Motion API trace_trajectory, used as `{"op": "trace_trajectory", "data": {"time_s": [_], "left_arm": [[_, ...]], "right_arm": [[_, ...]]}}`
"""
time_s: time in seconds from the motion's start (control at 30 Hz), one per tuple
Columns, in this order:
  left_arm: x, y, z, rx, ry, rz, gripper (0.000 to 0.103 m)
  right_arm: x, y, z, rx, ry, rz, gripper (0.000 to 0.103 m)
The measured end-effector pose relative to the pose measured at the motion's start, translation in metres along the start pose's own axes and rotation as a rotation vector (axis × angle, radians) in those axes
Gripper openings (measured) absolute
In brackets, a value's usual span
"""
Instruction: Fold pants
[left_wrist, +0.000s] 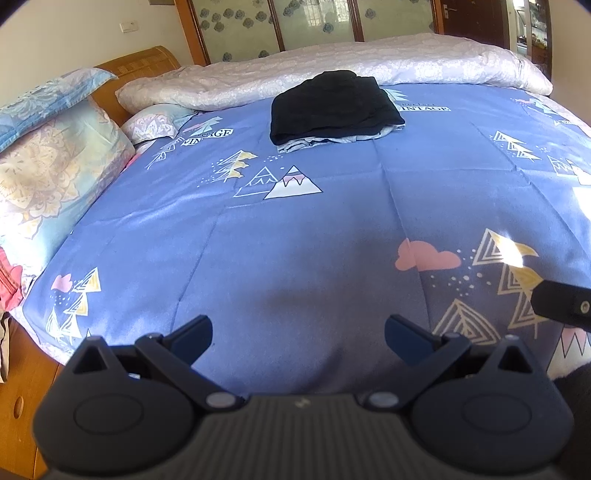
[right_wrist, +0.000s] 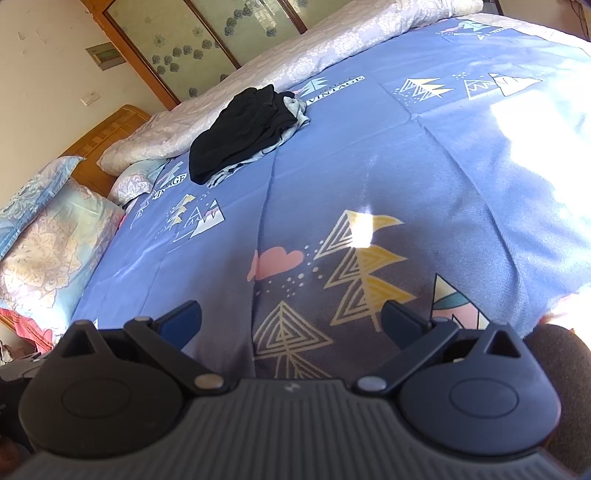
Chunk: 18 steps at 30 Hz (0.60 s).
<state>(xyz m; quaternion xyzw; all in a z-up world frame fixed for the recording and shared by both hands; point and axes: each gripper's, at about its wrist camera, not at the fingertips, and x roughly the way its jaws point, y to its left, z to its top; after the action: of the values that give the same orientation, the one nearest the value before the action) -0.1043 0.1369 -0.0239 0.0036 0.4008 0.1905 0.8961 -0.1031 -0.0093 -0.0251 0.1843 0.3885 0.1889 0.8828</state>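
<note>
Folded black pants (left_wrist: 332, 105) lie on top of a folded grey garment (left_wrist: 314, 142) at the far side of the blue patterned bedsheet (left_wrist: 295, 229). The same stack shows in the right wrist view, black pants (right_wrist: 243, 133) over grey cloth (right_wrist: 299, 110). My left gripper (left_wrist: 298, 336) is open and empty, near the bed's front edge, far from the stack. My right gripper (right_wrist: 291, 321) is open and empty, also above the near part of the sheet (right_wrist: 406, 155). A part of the right gripper (left_wrist: 565, 304) shows at the right edge of the left wrist view.
A rolled pale quilt (left_wrist: 332, 62) lies along the far side behind the stack. Pillows (left_wrist: 48, 173) rest at the left against a wooden headboard (left_wrist: 140, 62). A wooden bedside unit (left_wrist: 18, 402) stands at the lower left. Bright sun falls on the sheet's right side (right_wrist: 535, 140).
</note>
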Motion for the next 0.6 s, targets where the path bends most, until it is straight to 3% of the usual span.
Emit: {"op": "trace_trajectory", "data": {"time_s": [0.6], "left_arm": [[0.0035,-0.0002,-0.0026,-0.003,0.032,0.002,0.103]], "right_arm": [[0.0022,-0.0035,-0.0003,0.017,0.012,0.000,0.103]]}}
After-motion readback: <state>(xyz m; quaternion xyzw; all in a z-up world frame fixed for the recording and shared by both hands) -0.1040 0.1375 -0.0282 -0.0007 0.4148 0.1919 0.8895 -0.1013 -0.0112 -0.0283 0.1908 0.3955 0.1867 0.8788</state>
